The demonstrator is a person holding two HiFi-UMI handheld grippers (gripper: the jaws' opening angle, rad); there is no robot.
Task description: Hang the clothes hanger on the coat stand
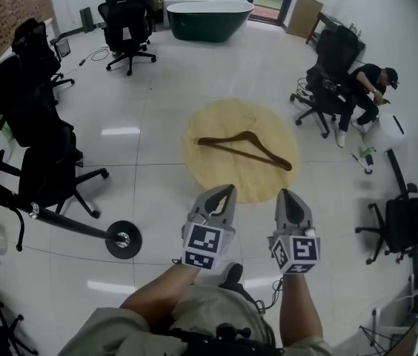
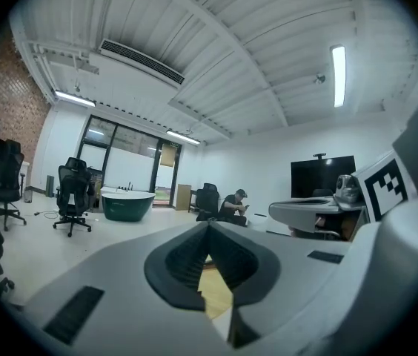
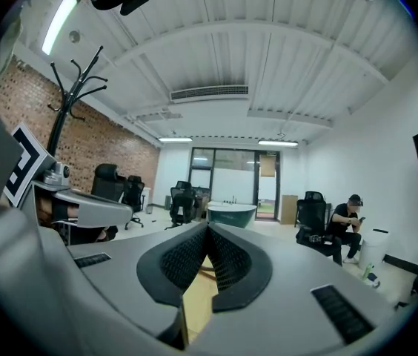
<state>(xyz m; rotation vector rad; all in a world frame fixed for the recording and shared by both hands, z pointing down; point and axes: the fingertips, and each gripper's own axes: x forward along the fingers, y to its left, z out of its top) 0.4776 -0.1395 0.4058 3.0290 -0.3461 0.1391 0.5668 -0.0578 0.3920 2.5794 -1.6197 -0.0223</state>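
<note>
One slim wooden hanger (image 1: 268, 153), round yellow mat (image 1: 216, 117)

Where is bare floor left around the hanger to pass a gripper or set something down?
Open tile lies between the round mat and the bathtub, and between the mat and the coat stand base. The mat's near half, below the hanger, is bare too. Crowded: office chairs at left, seated person at right.

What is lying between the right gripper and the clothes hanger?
Only a bare stretch of the round yellow surface on which the clothes hanger lies. The head view shows nothing else between it and the right gripper.
</note>
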